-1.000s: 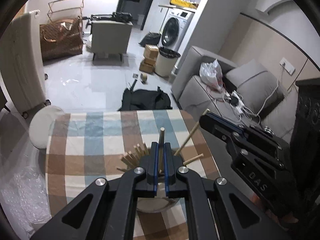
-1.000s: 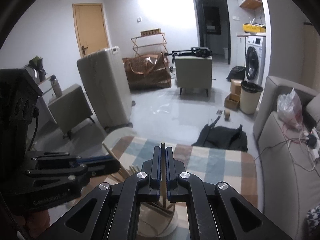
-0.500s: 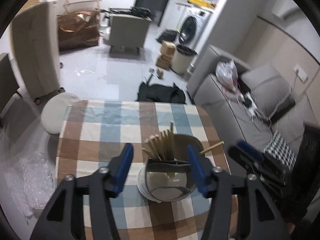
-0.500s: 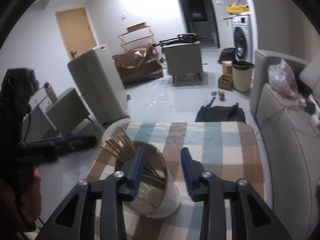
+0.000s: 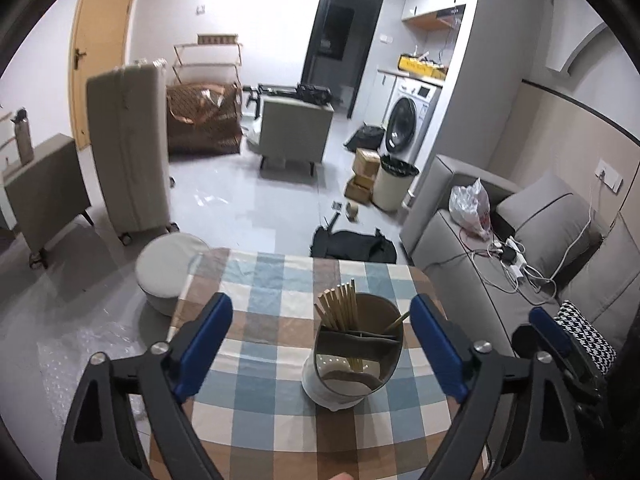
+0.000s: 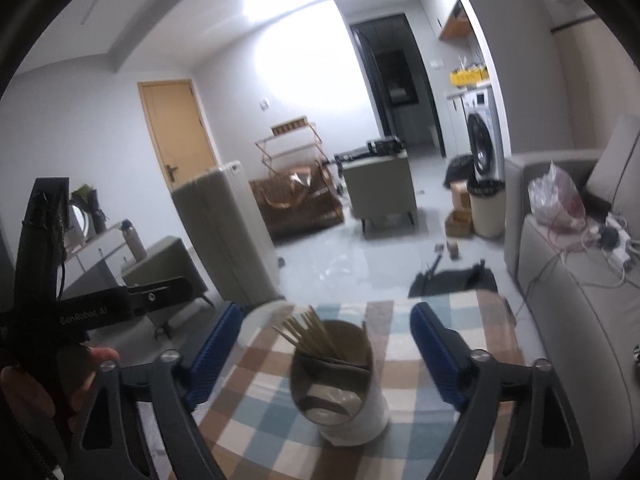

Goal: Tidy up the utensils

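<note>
Wooden chopsticks [image 5: 339, 307] stand bunched in a white utensil holder [image 5: 352, 356] on the checked tablecloth [image 5: 264, 280], ahead of and between both sets of jaws. The left gripper [image 5: 320, 340] and right gripper [image 6: 324, 348] are opening wide, gripping nothing.

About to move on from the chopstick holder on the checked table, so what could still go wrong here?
The holder looks tall and narrow, standing between the opening jaws of the left gripper; a careless sweep might tip it. One chopstick leans apart from the bundle and could snag. The right gripper, also opening, works close by, so the two may collide.
</note>
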`<state>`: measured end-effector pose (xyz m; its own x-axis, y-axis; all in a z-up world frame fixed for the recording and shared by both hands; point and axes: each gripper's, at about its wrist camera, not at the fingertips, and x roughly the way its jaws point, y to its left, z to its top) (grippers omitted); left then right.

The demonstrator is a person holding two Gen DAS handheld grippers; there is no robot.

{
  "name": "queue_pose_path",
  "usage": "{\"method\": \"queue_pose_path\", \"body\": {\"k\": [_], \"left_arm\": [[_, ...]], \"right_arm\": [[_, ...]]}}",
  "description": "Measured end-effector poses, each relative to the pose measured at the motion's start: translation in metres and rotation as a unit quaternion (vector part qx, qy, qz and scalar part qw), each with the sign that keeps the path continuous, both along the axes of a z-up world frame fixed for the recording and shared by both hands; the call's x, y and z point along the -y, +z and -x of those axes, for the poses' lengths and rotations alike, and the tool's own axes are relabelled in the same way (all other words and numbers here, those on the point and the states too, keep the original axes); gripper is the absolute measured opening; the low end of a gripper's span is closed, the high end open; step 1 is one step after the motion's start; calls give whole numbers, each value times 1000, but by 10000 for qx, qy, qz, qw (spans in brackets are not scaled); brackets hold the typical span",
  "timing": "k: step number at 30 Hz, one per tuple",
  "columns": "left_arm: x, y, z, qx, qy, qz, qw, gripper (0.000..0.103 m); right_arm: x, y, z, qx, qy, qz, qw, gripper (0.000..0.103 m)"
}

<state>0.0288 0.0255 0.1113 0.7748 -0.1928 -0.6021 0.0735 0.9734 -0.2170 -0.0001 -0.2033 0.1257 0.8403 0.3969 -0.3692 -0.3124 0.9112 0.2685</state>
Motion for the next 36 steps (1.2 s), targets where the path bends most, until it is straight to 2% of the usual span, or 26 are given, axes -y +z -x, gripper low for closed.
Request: {"method": "queue_pose_path", "body": {"k": [7,14,20,24,28,33,36], "left_arm": [[4,9,29,485,157,-246,9984,100],[10,5,51,868,283,-525,9944,102],[11,-16,52,787,367,-680,9939,102],[7,-29,52,792,454,-675,9935,102],[4,-47,52,611,504,-687,9945,102],[0,-49,47,418,562,-545,9961,102],[2,-46,48,448,598,-643,9951,102]], "right_arm": [[-9,9,35,292,109,129,9994,101],[-8,3,57,384,66,156,9991,103],[-9,-11,70,487,17,401,9980,103],[0,-30,67,269,-20,410,9988,103],[5,-38,63,164,-64,289,9994,103],[5,-39,63,205,-35,245,9995,103],[2,-43,60,168,19,293,9994,103]]}}
